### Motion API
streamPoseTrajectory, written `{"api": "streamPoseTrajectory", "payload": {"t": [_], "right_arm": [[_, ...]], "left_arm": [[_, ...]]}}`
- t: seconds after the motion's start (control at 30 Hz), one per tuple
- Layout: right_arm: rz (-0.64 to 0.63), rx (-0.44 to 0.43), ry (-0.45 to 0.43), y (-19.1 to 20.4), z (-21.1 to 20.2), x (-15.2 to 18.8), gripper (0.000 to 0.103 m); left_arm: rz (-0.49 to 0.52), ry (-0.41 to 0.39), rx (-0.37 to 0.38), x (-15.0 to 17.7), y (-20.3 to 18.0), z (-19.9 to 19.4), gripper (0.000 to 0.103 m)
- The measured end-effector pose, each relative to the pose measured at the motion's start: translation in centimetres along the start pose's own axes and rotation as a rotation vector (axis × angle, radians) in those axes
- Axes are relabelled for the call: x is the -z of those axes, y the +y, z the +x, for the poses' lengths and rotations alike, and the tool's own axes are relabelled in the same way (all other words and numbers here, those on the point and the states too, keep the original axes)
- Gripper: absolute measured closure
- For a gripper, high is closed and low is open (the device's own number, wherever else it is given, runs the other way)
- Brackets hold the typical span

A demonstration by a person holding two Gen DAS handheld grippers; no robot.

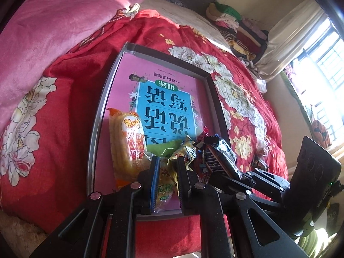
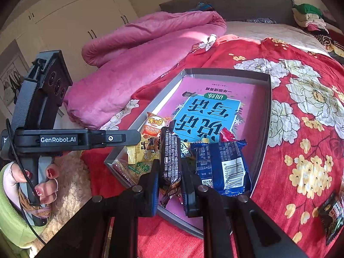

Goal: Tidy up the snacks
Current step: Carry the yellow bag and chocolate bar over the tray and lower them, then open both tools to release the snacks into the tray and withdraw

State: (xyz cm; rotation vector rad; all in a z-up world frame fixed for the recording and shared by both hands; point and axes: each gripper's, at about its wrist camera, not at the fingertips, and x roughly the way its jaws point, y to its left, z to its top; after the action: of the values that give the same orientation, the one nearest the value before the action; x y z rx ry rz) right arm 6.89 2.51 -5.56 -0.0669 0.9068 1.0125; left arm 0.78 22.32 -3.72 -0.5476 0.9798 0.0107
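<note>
A grey box [image 1: 97,116] [image 2: 267,107] lies on the red floral bedspread, with a pink and blue book [image 1: 169,99] [image 2: 206,111] on its floor. Several snacks sit at its near end: an orange rice-stick pack [image 1: 126,144] [image 2: 153,124] and a blue wafer pack [image 2: 225,165]. My left gripper [image 1: 168,167] is shut on a yellow-green snack pack [image 1: 164,182] over the near end of the box. My right gripper [image 2: 171,172] is shut on a dark chocolate bar [image 2: 171,157] [image 1: 219,157], held upright over the box.
A dark snack pack [image 2: 332,215] [image 1: 259,163] lies on the bedspread right of the box. A rolled pink quilt [image 2: 139,49] [image 1: 53,32] lies on the left. Folded clothes [image 1: 236,25] are stacked at the far bedhead. A window is at the right.
</note>
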Motion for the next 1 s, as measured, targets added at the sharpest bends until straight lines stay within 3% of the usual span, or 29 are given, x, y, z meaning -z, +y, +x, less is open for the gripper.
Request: {"api": "streamPoseTrajectory", "payload": {"t": [1.0], "right_arm": [[-0.055,0.057,-0.009,0.2,-0.6,0.6,0.084]], "left_arm": [[0.106,0.031,-0.038,0.8,-1.9,1.1,0.081]]}}
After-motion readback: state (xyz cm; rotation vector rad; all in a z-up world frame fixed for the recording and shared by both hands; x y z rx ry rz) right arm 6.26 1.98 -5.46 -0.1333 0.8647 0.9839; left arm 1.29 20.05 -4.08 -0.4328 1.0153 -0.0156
